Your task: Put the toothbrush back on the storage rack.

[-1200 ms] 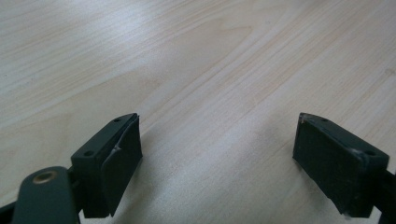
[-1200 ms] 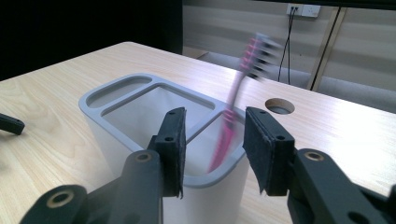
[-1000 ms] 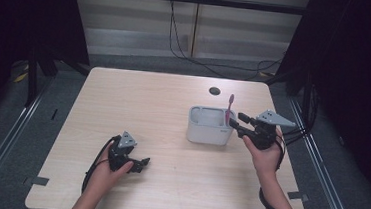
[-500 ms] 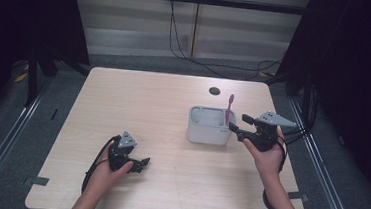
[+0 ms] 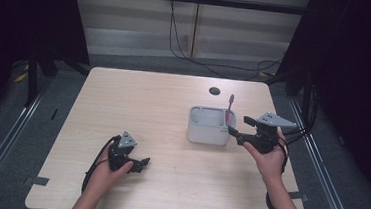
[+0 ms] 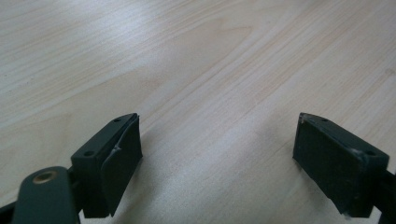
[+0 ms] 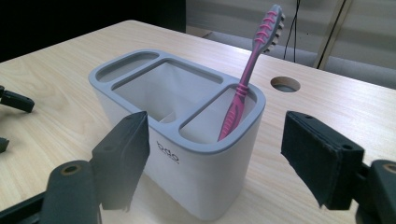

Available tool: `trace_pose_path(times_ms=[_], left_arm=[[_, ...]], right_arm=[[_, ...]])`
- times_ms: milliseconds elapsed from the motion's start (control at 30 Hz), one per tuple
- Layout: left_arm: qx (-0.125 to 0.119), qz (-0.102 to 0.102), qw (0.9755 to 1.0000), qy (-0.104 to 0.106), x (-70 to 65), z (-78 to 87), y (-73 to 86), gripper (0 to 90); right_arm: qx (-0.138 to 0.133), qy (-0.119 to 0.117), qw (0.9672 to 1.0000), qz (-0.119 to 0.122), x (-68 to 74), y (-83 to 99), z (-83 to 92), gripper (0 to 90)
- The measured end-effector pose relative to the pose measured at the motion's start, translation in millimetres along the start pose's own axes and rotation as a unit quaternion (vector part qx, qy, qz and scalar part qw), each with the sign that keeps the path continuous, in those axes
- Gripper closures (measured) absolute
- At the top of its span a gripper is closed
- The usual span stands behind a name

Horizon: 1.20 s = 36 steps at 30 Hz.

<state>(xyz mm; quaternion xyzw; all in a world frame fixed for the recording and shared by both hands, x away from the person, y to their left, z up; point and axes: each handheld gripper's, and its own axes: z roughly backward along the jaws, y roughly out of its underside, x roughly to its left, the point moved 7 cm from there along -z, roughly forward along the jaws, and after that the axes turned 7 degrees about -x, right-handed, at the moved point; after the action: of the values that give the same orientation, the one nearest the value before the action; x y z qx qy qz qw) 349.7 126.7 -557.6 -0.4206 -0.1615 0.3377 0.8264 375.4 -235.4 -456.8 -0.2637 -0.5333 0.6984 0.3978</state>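
Two grippers were out on the light wood desk (image 5: 163, 108), one in each hand. Nearest the camera, the left gripper (image 5: 138, 164) sat low over the front-left part of the desk, held in the person's left hand (image 5: 113, 171), cable looping back toward the arm. In the left gripper view its fingers (image 6: 116, 158) were spread wide apart with just bare wood grain between them, gripping nothing.

A bit farther in and over on the right, the right gripper (image 5: 236, 128) was held in the right hand (image 5: 265, 153), pointing left at a white toothbrush holder with a grey rim (image 5: 207, 126). Its fingers (image 7: 123, 154) were spread too, one on each side of the holder's near end in the right gripper view, not touching it as far as I could see.

The holder had three compartments, a big middle one and a narrow one at each end. A pink toothbrush (image 7: 250, 74) stood in the end slot closest to the right gripper, leaning, bristle head up.

Past the holder there was a round cable hole (image 5: 214, 91) in the desk, and beyond the far edge some black cables (image 5: 179, 34) hung against the wall.
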Motion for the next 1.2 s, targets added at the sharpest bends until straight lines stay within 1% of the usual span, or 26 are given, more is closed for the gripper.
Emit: trace_pose_path(times_ms=[100,167,200,367,833,1033,1200], left_arm=[[0.000,0.000,1.0000,0.000,0.0,0.0,0.0,15.0],[0.000,0.000,1.0000,0.000,0.1,0.0,0.0,15.0],[0.000,-0.001,1.0000,0.000,0.2,-0.1,-0.1,15.0],[-0.001,-0.001,1.0000,0.000,0.1,-0.1,-0.1,15.0],[0.000,0.000,1.0000,0.000,0.0,-0.1,-0.1,15.0],[0.000,-0.001,1.0000,0.000,0.1,0.0,0.0,15.0],[-0.001,0.000,1.0000,0.000,0.0,-0.1,-0.1,15.0]], right_arm=[[0.002,-0.005,1.0000,-0.001,1.8,-0.6,2.0,23.0],[0.003,-0.008,1.0000,0.002,2.2,-0.8,3.0,23.0],[0.005,-0.010,0.9999,0.000,2.9,-0.6,3.4,22.9],[0.012,-0.014,0.9998,0.002,4.7,2.3,5.3,21.7],[0.031,-0.020,0.9993,0.004,3.0,16.4,13.8,20.9],[0.043,-0.021,0.9988,0.010,2.2,25.2,15.8,19.4],[0.047,-0.023,0.9986,0.006,0.5,30.7,17.5,18.8]])
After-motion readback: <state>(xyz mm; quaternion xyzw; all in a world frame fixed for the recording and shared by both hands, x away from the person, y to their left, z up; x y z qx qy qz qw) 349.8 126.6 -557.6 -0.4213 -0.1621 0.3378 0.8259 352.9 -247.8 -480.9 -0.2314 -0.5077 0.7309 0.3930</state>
